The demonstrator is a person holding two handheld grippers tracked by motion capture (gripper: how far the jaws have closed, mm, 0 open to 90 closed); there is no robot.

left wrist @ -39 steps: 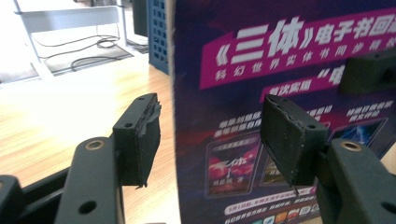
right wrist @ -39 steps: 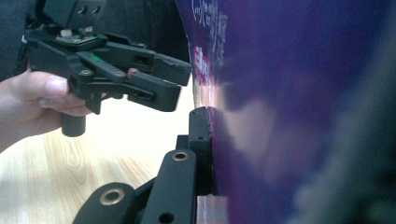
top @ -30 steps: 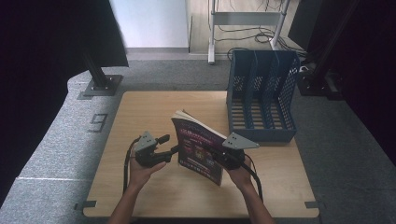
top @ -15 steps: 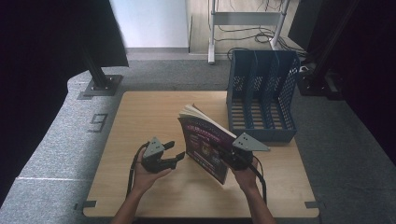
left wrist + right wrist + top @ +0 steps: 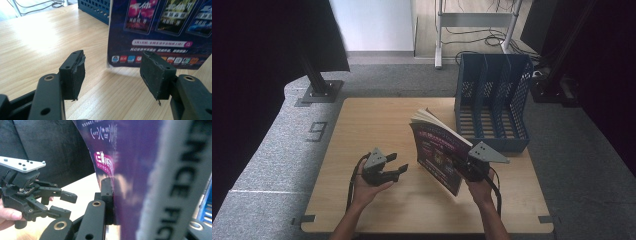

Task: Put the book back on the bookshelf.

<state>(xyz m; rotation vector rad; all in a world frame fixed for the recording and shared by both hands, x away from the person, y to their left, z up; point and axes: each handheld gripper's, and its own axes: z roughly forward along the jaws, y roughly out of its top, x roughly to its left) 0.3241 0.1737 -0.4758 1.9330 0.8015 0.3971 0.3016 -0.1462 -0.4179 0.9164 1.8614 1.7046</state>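
A magazine (image 5: pixel 437 149) with a dark purple cover stands upright and tilted over the middle of the wooden table (image 5: pixel 377 120). My right gripper (image 5: pixel 458 163) is shut on its lower right part; in the right gripper view one black finger (image 5: pixel 106 195) presses flat against the cover (image 5: pixel 140 170). My left gripper (image 5: pixel 397 165) is held low to the left of the magazine, open, with nothing between its pads. In the left gripper view the left gripper (image 5: pixel 113 75) faces the cover's lower edge (image 5: pixel 160 30), a short gap away. The right gripper view shows the left gripper (image 5: pixel 68 203) open too.
A blue mesh file rack (image 5: pixel 492 100) with three upright slots stands at the table's far right, just behind the magazine; its corner (image 5: pixel 96 8) appears in the left gripper view. A black stand base (image 5: pixel 319 90) sits on the grey floor beyond the left edge.
The right gripper has carried the magazine a little to the right, nearer the rack. The gap between the magazine and the left gripper has widened; the left gripper has hardly moved.
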